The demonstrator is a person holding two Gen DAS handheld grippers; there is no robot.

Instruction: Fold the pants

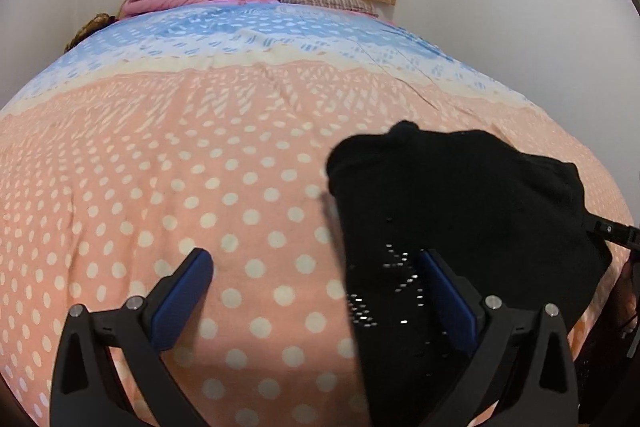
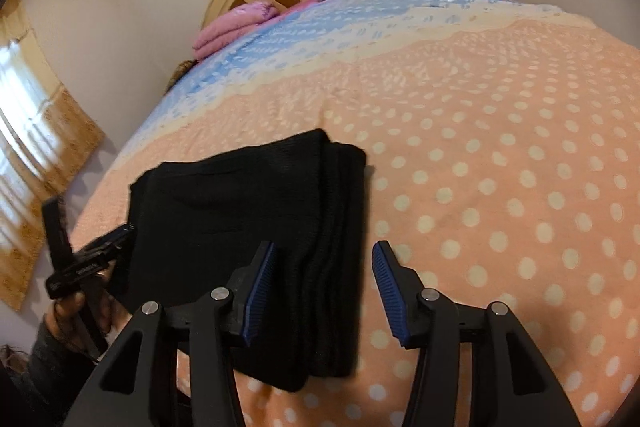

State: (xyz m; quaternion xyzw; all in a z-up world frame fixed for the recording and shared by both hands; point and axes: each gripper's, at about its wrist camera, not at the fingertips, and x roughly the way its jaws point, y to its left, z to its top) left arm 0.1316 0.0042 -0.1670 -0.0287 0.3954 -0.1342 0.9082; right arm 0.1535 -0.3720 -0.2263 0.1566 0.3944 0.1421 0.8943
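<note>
The pants (image 2: pixel 256 227) lie folded on the bed (image 2: pixel 500 167). The right gripper (image 2: pixel 324 267) has wide fingers above their right edge. The left gripper (image 1: pixel 316 267) is wide too, holding nothing, pants under its right finger (image 1: pixel 444 291).

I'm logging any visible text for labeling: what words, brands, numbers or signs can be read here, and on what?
None can be read.
Left hand-held gripper: a small pale marking on its body in the right wrist view, too small and blurred to read.
Black pants: pale specks in the left wrist view, no legible print.
Bedspread: dots and patterns only.
</note>
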